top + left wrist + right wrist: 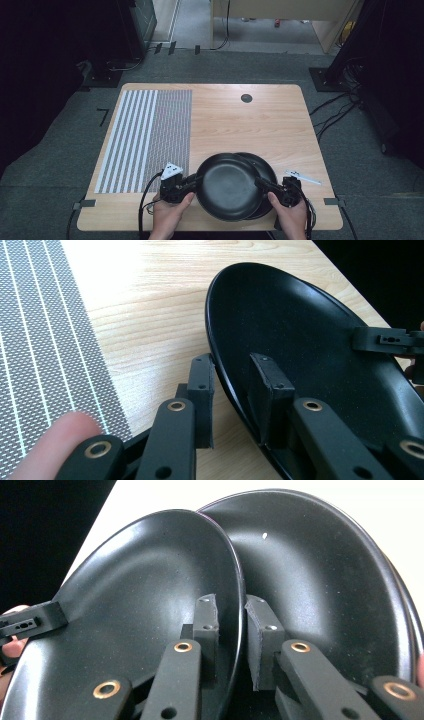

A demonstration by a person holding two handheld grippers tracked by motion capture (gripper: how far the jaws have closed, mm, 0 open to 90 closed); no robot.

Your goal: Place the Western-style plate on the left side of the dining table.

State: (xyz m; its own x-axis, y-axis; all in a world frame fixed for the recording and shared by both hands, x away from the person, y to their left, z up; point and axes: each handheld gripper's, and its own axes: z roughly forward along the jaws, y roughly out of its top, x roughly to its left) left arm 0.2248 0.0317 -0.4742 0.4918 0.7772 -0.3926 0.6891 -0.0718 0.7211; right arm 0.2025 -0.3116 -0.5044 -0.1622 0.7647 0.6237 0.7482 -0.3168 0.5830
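Two black plates overlap near the table's front edge. The top plate (227, 187) (300, 330) (150, 590) rests partly on the lower plate (267, 167) (320, 570), which peeks out to the right. My left gripper (196, 181) (232, 362) is shut on the top plate's left rim, one jaw under it and one inside. My right gripper (260, 184) (231, 602) straddles the top plate's right rim, open, with a thin gap at the pads. Each gripper view shows the other gripper's jaw on the far rim.
A grey striped mat (145, 140) (40, 340) covers the left part of the wooden table (240, 120). A small white strip (303, 177) lies right of the plates. A round black grommet (246, 98) sits at the back. Cables trail on the floor around.
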